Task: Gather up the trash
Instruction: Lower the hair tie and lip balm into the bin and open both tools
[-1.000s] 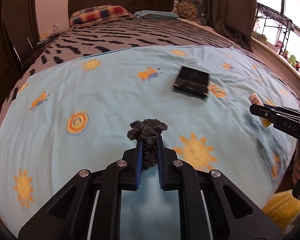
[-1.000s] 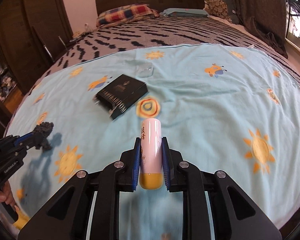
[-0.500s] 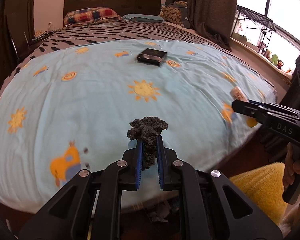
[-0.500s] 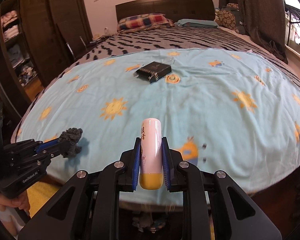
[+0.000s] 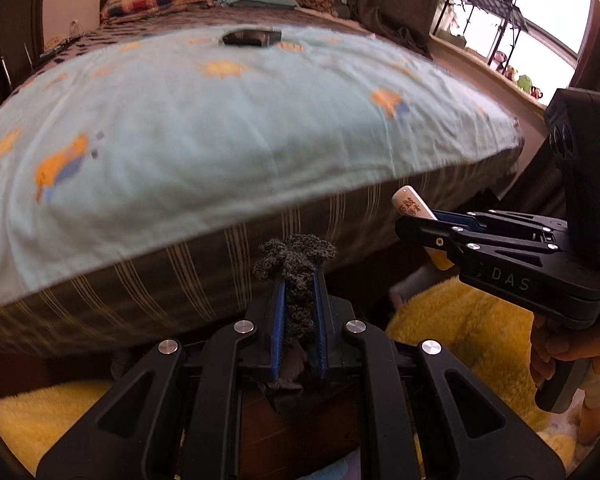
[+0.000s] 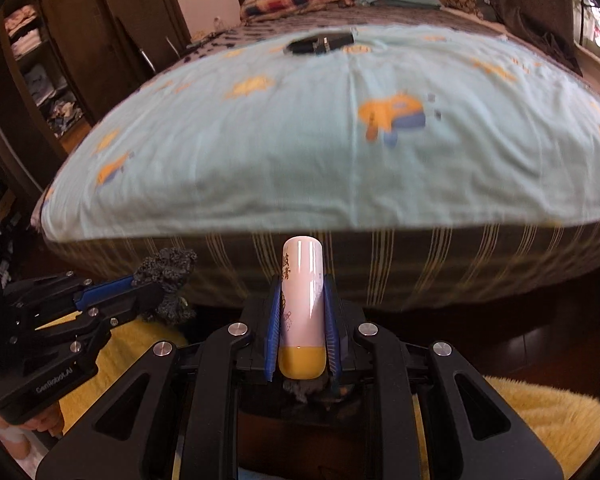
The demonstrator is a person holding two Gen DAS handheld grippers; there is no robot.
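- Grippers withdrawn past the foot edge of the bed (image 5: pixel 204 128), lower than a second ago; likely heading for a bin, none in view.
- Left gripper (image 5: pixel 299 300) jaws clamped on dark knitted clump (image 5: pixel 296 258); right gripper (image 6: pixel 303 320) jaws clamped on white tube (image 6: pixel 302 300).
- Black box (image 6: pixel 320 45) left behind, mid-bed.
- Shelves (image 6: pixel 40 52) only in right view; window (image 5: pixel 500 12) only in left.

Left gripper (image 5: pixel 298 280) points downward toward the bed edge (image 5: pixel 260 216), jaws clamped on a dark crumpled wad (image 5: pixel 296 258). Right gripper (image 6: pixel 302 280), beside it before that edge, clamps a white tube (image 6: pixel 302 292). A hand (image 5: pixel 560 356), apparently bare, grips the right handle.
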